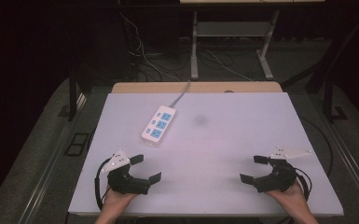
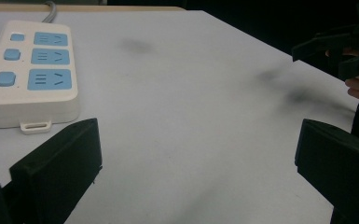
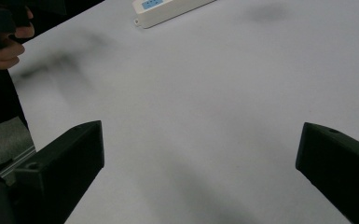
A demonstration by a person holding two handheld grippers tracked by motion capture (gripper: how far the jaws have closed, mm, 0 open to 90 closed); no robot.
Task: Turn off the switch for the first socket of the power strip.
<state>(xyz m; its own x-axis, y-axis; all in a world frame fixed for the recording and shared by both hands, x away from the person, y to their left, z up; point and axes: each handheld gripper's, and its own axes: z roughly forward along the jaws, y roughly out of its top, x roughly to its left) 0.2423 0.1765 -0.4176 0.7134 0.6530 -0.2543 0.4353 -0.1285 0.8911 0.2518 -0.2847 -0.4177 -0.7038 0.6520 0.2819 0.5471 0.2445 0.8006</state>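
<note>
The power strip (image 1: 158, 123) lies flat on the white table (image 1: 242, 140), left of centre and toward the far side, its long axis angled away to the right. It is white with three blue sockets and three blue switch buttons along one side; a grey cable (image 1: 181, 95) leaves its far end and runs off the back edge of the table. In the left gripper view the strip (image 2: 30, 77) sits at the upper left, face up, just beyond the tip of one jaw and not touching it.

Left gripper (image 1: 148, 168) — held in the person's left hand (image 1: 116, 198) at the near left corner of the table. Its jaws stand wide apart, with bare tabletop between them; nothing is grasped.

Right gripper (image 1: 254, 169) — held in the right hand (image 1: 291, 198) at the near right edge, well apart from the strip. Its jaws are likewise spread wide and empty.

A faint dark smudge (image 1: 199, 120) marks the tabletop to the right of the strip.
</note>
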